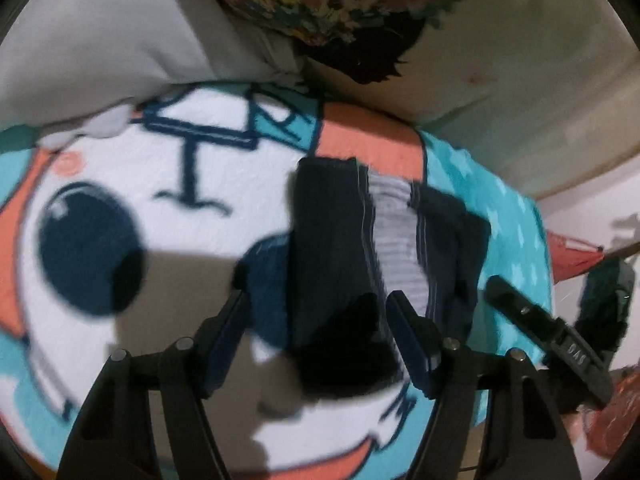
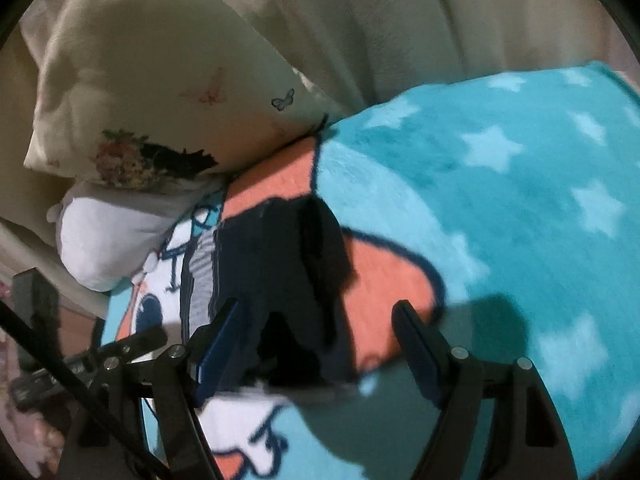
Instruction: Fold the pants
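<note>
Dark navy pants (image 1: 332, 248) with a grey striped panel (image 1: 394, 240) lie folded in a narrow bundle on a cartoon blanket (image 1: 160, 208). My left gripper (image 1: 320, 316) hovers over the bundle's near end with its jaws apart. Its right finger is at the striped panel's edge and its left finger is over bare blanket; neither pad presses the cloth. In the right wrist view the same pants (image 2: 276, 280) lie between the open jaws of my right gripper (image 2: 316, 320), near its left finger. One of the right gripper's fingers (image 1: 516, 304) shows at the pants' right side.
The blanket is teal with pale stars (image 2: 520, 200) and has a white and orange face print. White pillows (image 1: 100, 52) and a floral one (image 2: 132, 160) are stacked just beyond the pants. Cream bedding (image 2: 440, 20) rises behind. A red cloth (image 1: 572, 260) lies off the bed's right edge.
</note>
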Motion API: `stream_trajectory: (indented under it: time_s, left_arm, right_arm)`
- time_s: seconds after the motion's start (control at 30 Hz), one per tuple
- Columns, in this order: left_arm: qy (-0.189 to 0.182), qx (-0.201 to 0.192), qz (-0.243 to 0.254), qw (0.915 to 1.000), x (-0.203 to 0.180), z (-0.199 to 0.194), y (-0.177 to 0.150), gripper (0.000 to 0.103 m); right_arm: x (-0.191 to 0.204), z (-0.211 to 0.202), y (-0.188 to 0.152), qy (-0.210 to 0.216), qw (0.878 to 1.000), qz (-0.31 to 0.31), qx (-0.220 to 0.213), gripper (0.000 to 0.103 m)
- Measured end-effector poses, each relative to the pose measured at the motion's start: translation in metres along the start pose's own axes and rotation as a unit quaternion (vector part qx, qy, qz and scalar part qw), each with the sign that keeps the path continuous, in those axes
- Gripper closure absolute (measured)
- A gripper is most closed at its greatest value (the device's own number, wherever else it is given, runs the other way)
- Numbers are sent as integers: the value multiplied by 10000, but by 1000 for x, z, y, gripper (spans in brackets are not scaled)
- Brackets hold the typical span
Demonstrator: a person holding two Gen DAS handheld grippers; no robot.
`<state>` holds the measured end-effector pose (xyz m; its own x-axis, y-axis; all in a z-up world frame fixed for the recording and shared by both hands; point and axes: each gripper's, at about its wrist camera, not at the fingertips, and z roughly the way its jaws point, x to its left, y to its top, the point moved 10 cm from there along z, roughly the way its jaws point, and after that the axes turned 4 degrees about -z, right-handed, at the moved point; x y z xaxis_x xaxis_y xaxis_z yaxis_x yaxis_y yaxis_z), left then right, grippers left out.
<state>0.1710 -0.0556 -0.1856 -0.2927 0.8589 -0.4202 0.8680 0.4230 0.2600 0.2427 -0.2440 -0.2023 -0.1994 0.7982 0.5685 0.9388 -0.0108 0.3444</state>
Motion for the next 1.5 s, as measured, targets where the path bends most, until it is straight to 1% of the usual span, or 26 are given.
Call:
stream_trajectory:
  time_s: [0.1,0.17,0.2,0.23,0.3,0.33,0.37,0.4,0.47,0.5,0.6,0.7,0.73,0.77,0.83,0.87,0.9,0.97,1.03,1.1,1.13,1.2,1.23,1.27,1.43,1.5]
  left_arm:
    - [-345,221,-185,9990,-6,25,13,33]
    - [-469,295,-294,9980,-8,38,20,32]
    - [-523,224,-319,9979,-11,39,25,32]
    - [-575,223,-314,9976,-15,40,28,32]
    - [-593,296,-329,9973,-21,43,28,39]
    - [-563,291,-310,9975,-24,44,28,52]
    - [-492,267,-242,9981,-28,43,29,58]
    - [-442,234,-200,9986,-30,41,30,59]
    - [-384,145,-105,9991,-38,35,35,67]
    - [-363,98,-70,9993,-40,33,38,67]
    - [-218,-39,41,9997,-43,27,51,67]
    - [81,-59,45,9999,-36,32,57,67]
    - [222,-80,43,9997,-31,34,57,62]
    - [360,-77,39,9993,-27,38,58,54]
    - [427,-50,-56,9991,-20,40,60,51]
    - [390,-44,-112,9992,-19,39,60,51]
    - [351,-90,-167,9992,-18,32,61,51]
    - [408,-286,-167,9986,-17,15,61,42]
    - [536,-513,-111,9972,-16,0,61,38]
    - [663,-688,-56,9954,-13,-14,57,37]
    - [656,-756,-75,9949,-12,-20,54,37]
    - [603,-854,-161,9944,-9,-27,48,37]
    - [607,-869,-213,9941,-7,-28,45,37]
    - [658,-869,-282,9936,-2,-30,41,37]
    - [1213,-952,-145,9879,8,-39,25,37]
    - [1318,-975,-10,9865,10,-45,20,37]
  right_arm:
    - [1,23,9,353,9991,77,225,22]
    - [6,37,11,553,9978,104,354,25]
    - [9,43,12,638,9970,110,431,30]
    - [12,50,12,699,9962,112,513,40]
    - [15,57,13,770,9951,133,601,50]
    - [17,57,14,833,9945,145,624,54]
    - [19,56,15,913,9936,147,647,56]
    - [22,54,17,979,9930,129,646,58]
    - [29,48,22,1076,9923,29,615,59]
    - [32,46,27,1102,9922,-21,582,60]
    - [39,42,39,1174,9919,-76,473,60]
    - [34,50,43,1029,9935,-94,486,60]
    - [29,55,42,910,9944,-88,530,56]
    - [24,60,42,762,9955,-100,562,54]
    - [13,67,39,472,9970,-178,589,43]
    - [12,66,39,491,9970,-170,577,43]
    - [12,61,40,496,9973,-128,526,43]
    - [13,46,45,364,9988,-166,294,43]
    - [23,15,52,237,9989,-373,-176,43]
    - [42,-10,52,385,9962,-644,-448,44]
    - [56,-19,48,568,9940,-804,-471,48]
    - [76,-22,35,835,9905,-1048,-312,54]
    - [84,-15,24,958,9890,-1118,-118,54]
    - [80,-12,17,963,9891,-1114,-13,55]
    - [44,35,-22,269,9942,-762,711,55]
    - [44,39,-23,212,9948,-771,625,55]
